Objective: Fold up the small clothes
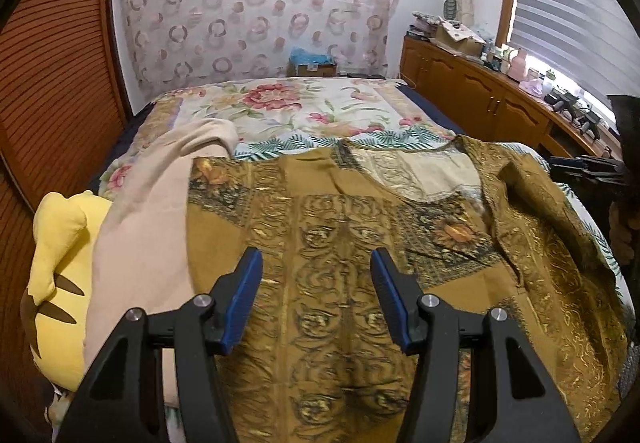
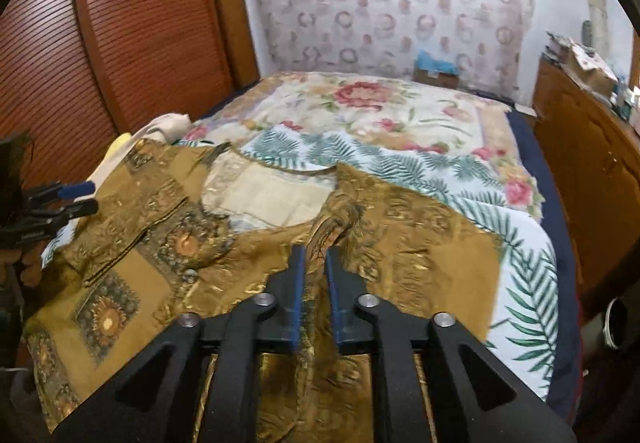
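Yellow plush (image 1: 60, 267) lies far left of the left gripper (image 1: 316, 295), half under a beige cloth (image 1: 140, 243). Left jaws stand apart over the garment (image 1: 340, 235), nothing between them. The garment lies spread on the bed (image 1: 280, 111), its cream neckline (image 2: 264, 195) ahead. Right gripper (image 2: 314, 293): jaws narrowly apart, a raised garment fold between them; whether they pinch it I cannot tell. Cabinet (image 2: 592, 171) stands far right.

No legible text, perhaps from blur

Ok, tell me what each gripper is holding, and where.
Left gripper: nothing, open above the brown garment. Right gripper: seemingly pinches a raised fold near its neckline.
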Motion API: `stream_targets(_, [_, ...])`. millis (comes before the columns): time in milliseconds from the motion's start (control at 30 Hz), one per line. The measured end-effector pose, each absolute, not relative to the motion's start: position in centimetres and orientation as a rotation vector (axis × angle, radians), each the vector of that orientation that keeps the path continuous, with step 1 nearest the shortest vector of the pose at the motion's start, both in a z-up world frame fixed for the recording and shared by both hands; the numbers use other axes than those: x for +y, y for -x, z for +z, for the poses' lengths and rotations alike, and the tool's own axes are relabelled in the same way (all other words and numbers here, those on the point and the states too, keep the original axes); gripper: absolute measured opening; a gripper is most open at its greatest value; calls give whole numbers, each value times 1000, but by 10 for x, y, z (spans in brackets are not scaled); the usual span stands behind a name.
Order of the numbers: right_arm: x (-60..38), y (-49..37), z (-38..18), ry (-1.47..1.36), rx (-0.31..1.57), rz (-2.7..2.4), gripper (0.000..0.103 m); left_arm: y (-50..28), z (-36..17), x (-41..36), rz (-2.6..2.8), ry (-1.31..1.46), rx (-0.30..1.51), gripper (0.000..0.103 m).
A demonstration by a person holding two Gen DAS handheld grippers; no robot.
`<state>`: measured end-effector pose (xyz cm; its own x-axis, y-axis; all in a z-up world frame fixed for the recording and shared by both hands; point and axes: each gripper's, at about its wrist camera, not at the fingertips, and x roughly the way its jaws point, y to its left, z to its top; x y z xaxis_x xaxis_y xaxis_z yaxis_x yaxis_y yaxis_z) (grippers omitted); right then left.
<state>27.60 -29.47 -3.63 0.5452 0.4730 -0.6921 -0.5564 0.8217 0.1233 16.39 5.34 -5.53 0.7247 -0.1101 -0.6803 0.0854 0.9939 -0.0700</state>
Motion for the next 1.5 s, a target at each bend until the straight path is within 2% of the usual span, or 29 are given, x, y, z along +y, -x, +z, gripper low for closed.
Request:
stream_targets(67, [-291,-276,-36,122,788,619,47,-169,-55,60,-94,34,755,55])
stream_targets(233, [-307,-280,-33,120,765,574,57,-178,-55,78,-64,35,756,55])
stream_targets(400, [-334,-294,-49,160,791,442,62,-194,-60,99,-42,38,772,55])
stream_targets(633, [-359,-317,-88,185,879,321,62,-216,-63,122,-63,68,792,53])
stream_targets(867, [-367,-323,-99,155,889,320,64,-238,-68,131,-68,77,822,52])
stream_targets(1100, [-370,-328,-101,145,904,301,79,-255,-75,132,-92,78,862,38])
stream_targets(1367, [-367,-328,-101,153,908,312,84,-264,-82,131,-100,72,886,35])
stream_targets(1400, [-367,-328,-101,154,908,312,85,-263,-82,130,-101,70,885,25])
stream_targets(1467, [-367,-328,-101,151,909,311,85,-263,-81,129,-99,57,880,19])
stream_targets(1500, [-366,-328,-102,152,910,311,86,-263,-80,128,-98,50,873,11])
